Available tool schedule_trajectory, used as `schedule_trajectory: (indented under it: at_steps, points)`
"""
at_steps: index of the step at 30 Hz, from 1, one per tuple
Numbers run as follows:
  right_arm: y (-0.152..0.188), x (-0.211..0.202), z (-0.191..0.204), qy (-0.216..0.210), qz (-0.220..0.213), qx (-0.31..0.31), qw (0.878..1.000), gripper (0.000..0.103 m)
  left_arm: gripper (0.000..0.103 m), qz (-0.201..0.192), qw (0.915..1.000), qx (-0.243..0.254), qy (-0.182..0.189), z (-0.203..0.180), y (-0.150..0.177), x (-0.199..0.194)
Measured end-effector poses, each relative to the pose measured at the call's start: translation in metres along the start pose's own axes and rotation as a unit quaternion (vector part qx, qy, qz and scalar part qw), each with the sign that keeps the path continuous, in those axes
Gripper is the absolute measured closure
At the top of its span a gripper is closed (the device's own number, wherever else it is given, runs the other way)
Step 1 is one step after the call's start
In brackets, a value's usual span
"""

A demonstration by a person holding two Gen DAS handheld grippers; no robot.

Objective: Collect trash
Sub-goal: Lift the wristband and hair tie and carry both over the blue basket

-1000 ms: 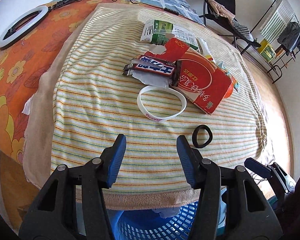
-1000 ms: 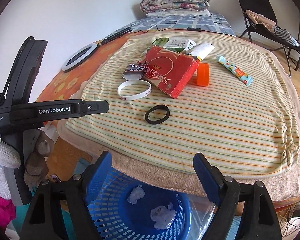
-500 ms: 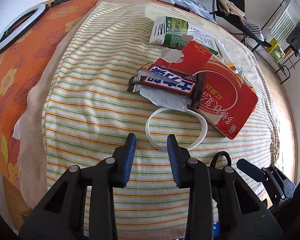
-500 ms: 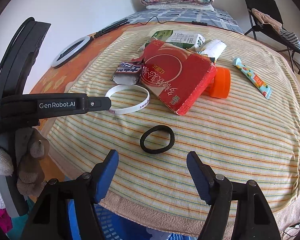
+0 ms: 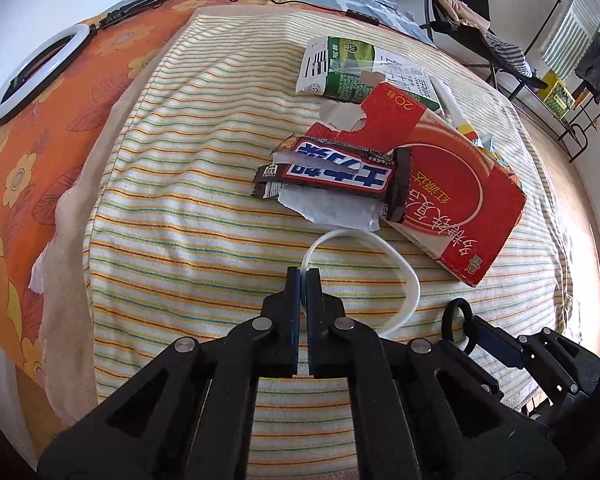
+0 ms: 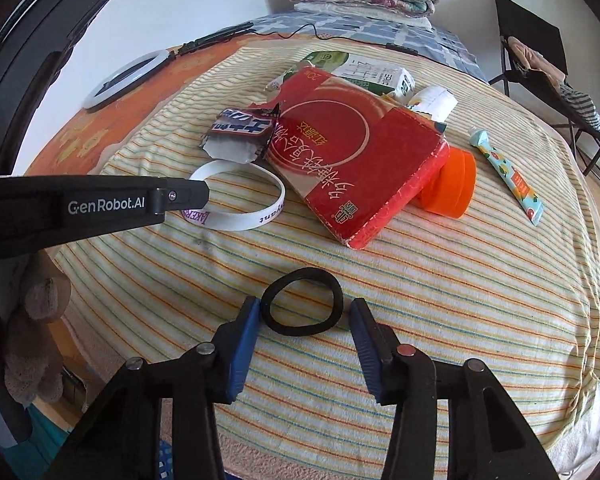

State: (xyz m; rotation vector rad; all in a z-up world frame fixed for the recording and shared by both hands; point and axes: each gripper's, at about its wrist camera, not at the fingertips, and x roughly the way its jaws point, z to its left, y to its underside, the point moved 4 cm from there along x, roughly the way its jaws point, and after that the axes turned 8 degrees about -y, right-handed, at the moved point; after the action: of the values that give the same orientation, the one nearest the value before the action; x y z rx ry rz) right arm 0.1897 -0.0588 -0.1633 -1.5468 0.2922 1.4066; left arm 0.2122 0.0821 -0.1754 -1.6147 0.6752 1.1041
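The left gripper (image 5: pixel 303 276) is pinched nearly closed on the near rim of the white silicone wristband (image 5: pixel 408 276), its blue pads squeezing the band into a thin upright strip while the rest of the loop bows out to the right over the striped yellow towel (image 5: pixel 188 216). From the right wrist view the wristband (image 6: pixel 256 216) is a flat white ring with purple lettering on its outer face, and the left gripper's black tip covers its left edge.

The right gripper (image 6: pixel 303 322) is wide open, its 2 blue fingers (image 6: pixel 242 344) straddling the black elastic hair tie (image 6: pixel 302 306), which lies flat on the towel; the left finger sits just beside the tie's edge, and whether it touches cannot be told.

Past the wristband lie 1 torn brown candy-bar wrapper (image 5: pixel 332 170) with blue-and-white lettering on white paper, and 1 flattened red cardboard box (image 6: pixel 352 148) printed with gold characters. The wrapper's right end overlaps the box. Behind the box are 1 green-and-white carton (image 6: pixel 364 70), 1 white squeezed tube (image 6: pixel 432 98), 1 orange plastic cap (image 6: pixel 450 186) touching the box's right corner, and 1 slim patterned sachet (image 6: pixel 508 174) lying apart to the right.
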Motion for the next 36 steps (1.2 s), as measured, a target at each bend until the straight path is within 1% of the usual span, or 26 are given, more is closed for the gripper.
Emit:
schedule_trajectory:
  at_steps: [2, 5, 8, 15, 24, 32, 36]
  points:
    - [-0.001, -0.001, -0.003, -0.001, -0.002, 0.001, 1.000, 0.076, 0.103, -0.001, 1.0000, -0.006, 0.005, 0.005, 0.002, -0.001]
    - [-0.001, -0.003, -0.008, -0.004, -0.006, 0.006, 1.000, 0.087, 0.103, -0.003, 0.9999, -0.009, 0.008, 0.010, 0.006, -0.003]
    - [0.000, -0.006, -0.013, -0.018, -0.010, 0.017, 1.000, 0.092, 0.103, -0.004, 0.9999, -0.012, 0.010, 0.013, 0.009, -0.007]
    - [0.007, -0.020, -0.022, -0.049, -0.029, 0.040, 0.998, 0.093, 0.103, -0.014, 0.9997, -0.014, 0.013, 0.019, 0.018, -0.020]
    - [0.019, -0.046, -0.025, -0.058, -0.042, 0.044, 0.996, 0.093, 0.103, -0.028, 0.9992, -0.012, 0.027, 0.022, 0.037, -0.049]
    - [0.039, -0.077, -0.012, -0.068, -0.053, 0.032, 0.996, 0.093, 0.103, -0.037, 0.9986, 0.005, 0.037, 0.014, 0.067, -0.079]
    - [0.054, -0.090, -0.006, -0.068, -0.054, 0.024, 0.996, 0.093, 0.103, -0.035, 0.9984, 0.010, 0.045, 0.009, 0.088, -0.089]
